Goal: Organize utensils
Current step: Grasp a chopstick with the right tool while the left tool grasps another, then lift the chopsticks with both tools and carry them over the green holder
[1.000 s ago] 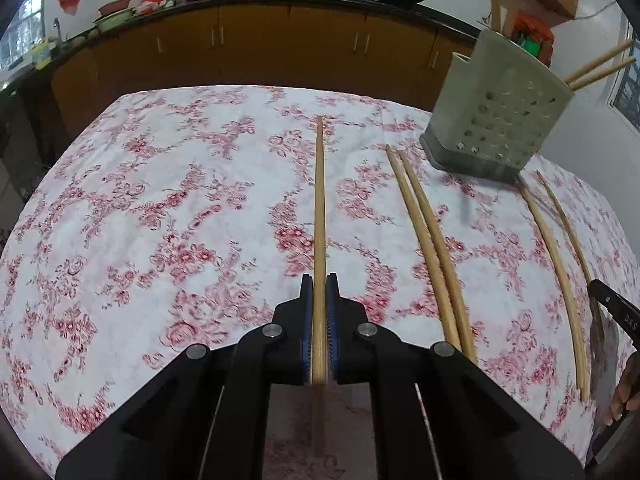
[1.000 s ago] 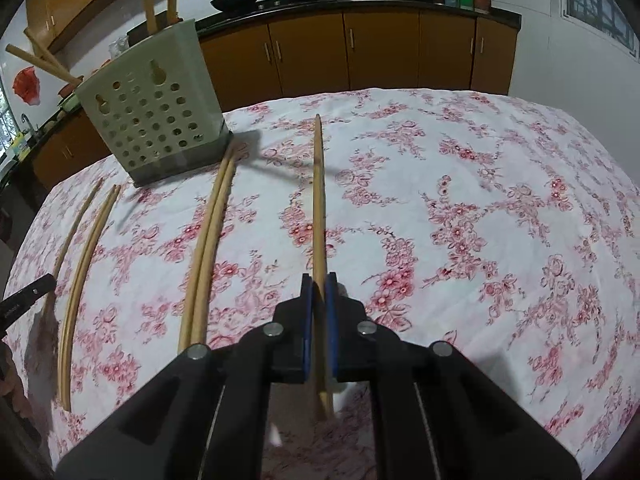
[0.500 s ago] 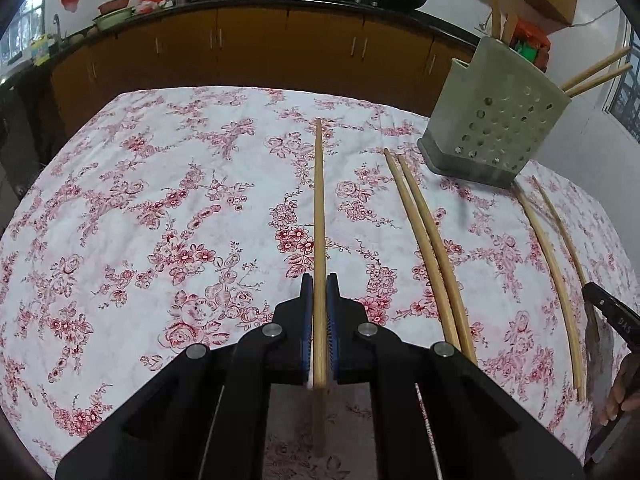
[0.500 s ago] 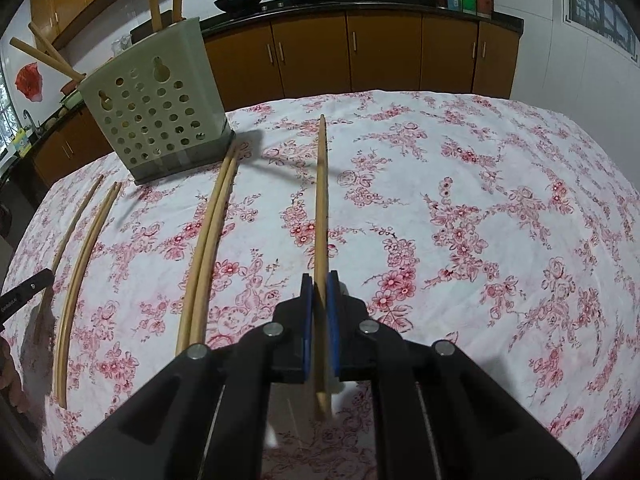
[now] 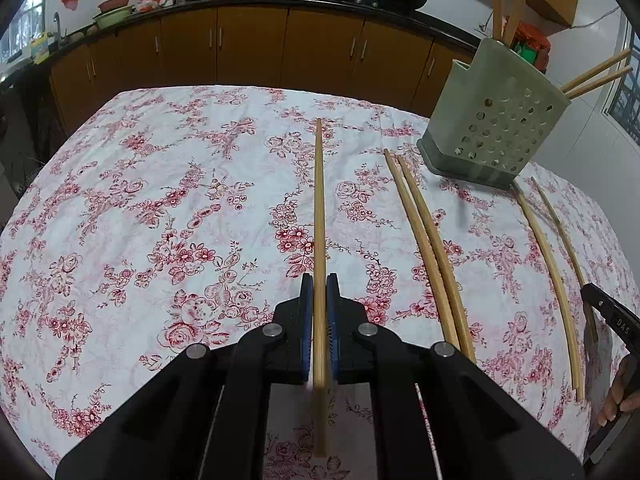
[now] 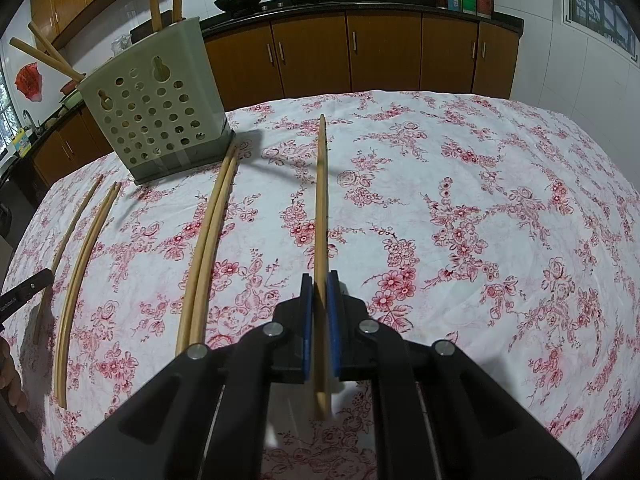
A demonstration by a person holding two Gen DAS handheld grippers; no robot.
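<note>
My left gripper (image 5: 319, 286) is shut on a wooden chopstick (image 5: 319, 208) that points forward above the floral tablecloth. My right gripper (image 6: 319, 284) is shut on another wooden chopstick (image 6: 321, 196), also pointing forward. A grey-green perforated utensil holder (image 5: 496, 120) stands at the far right in the left wrist view and at the far left in the right wrist view (image 6: 156, 108), with several chopsticks sticking out of it. Pairs of chopsticks (image 5: 428, 240) lie on the cloth between the grippers and the holder, also seen in the right wrist view (image 6: 208, 240).
Two more chopsticks (image 5: 552, 268) lie beyond the holder, near the other gripper's tip (image 5: 608, 312). The table (image 5: 160, 200) is covered with a white and red floral cloth. Brown kitchen cabinets (image 5: 280, 48) with woks on the counter stand behind it.
Both grippers have risen a little and drawn back with their chopsticks; the table looks slightly further away. The grips have not changed.
</note>
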